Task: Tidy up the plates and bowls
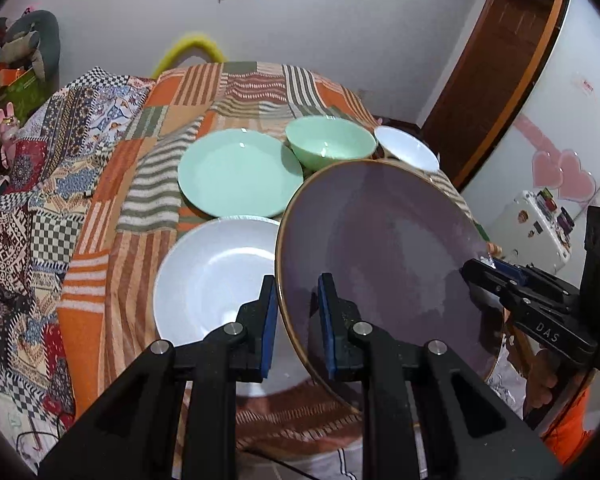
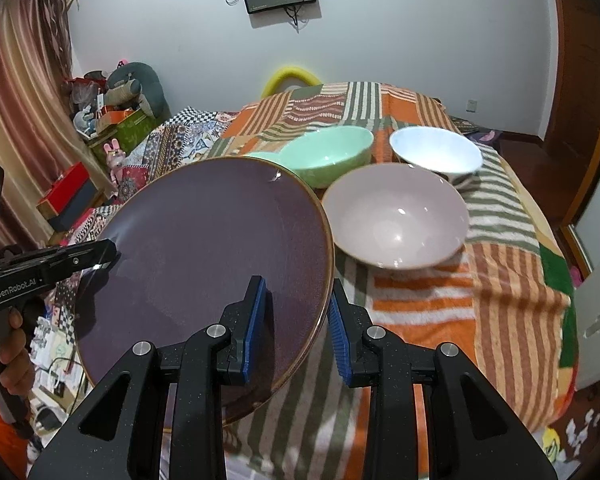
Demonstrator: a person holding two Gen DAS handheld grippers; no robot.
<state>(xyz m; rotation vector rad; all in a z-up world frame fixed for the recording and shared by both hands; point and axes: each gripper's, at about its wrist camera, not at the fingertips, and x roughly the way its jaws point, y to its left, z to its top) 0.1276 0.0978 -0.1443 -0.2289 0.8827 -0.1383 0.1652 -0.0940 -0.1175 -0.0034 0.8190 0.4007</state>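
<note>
Purple and gold-rimmed, the large plate (image 1: 384, 256) is sitting tilted in mid-air above the patchwork blanket (image 1: 227, 92), filling the lower right of the left wrist view and the lower left of the right wrist view. The left gripper (image 1: 297, 316) is clamping the plate's near rim, one blue pad on the upper face and one behind the edge, its jaws standing only narrowly apart. The right gripper (image 2: 295, 320) is gripping the opposite rim in the same manner, the rim passing between its blue pads with the jaws nearly closed on it. In the left wrist view the right gripper is entering from the right edge of the frame and biting the plate's far side. A hand (image 2: 13, 344) is holding the left tool's handle at the lower left of the right wrist view.

Resting on the blanket: a white plate (image 1: 215, 276) is lying at centre left, partly behind the purple plate. A green plate (image 1: 239, 178) is lying just above it in the frame. A green bowl (image 1: 330, 146) is standing upright beside the green plate, and a white bowl (image 1: 406, 148) is standing to its right. A pale pink bowl (image 2: 396, 220) is standing at centre right of the right wrist view, below the white bowl and green bowl.
</note>
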